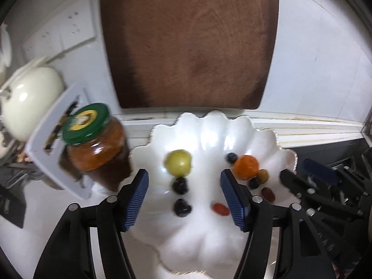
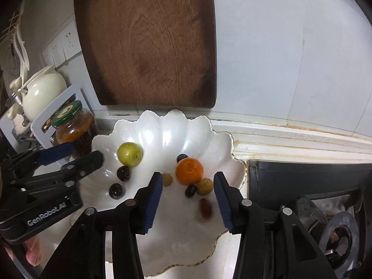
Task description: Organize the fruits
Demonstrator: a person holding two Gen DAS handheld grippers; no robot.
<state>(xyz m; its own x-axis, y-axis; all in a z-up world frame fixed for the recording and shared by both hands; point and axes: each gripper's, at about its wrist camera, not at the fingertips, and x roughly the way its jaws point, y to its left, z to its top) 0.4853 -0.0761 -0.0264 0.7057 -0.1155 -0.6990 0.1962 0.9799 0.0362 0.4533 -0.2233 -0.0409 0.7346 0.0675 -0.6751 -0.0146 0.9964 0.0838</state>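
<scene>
A white shell-shaped plate (image 1: 209, 134) (image 2: 162, 130) on the counter holds the fruit. On it lie a green round fruit (image 1: 177, 165) (image 2: 129, 154), two dark wrinkled fruits (image 1: 180, 185) (image 2: 123, 173), an orange (image 1: 246, 166) (image 2: 189, 171), blueberries (image 1: 231, 157), small yellow-green fruits (image 2: 204, 186) and small red fruits (image 1: 220, 209). My left gripper (image 1: 184, 176) (image 2: 84, 153) hangs open over the plate's left half, with the dark fruits below its gap. My right gripper (image 2: 188, 177) (image 1: 309, 172) is open over the right half. A blurred red fruit (image 2: 205, 208) lies between its fingers, untouched.
A brown wooden cutting board (image 1: 188, 41) (image 2: 148, 41) leans on the wall behind the plate. A green-lidded jar (image 1: 97, 144) (image 2: 72, 127), a white plastic board (image 1: 51, 148) and a cream teapot (image 2: 41, 93) stand at left. A black stove (image 2: 325, 209) lies right.
</scene>
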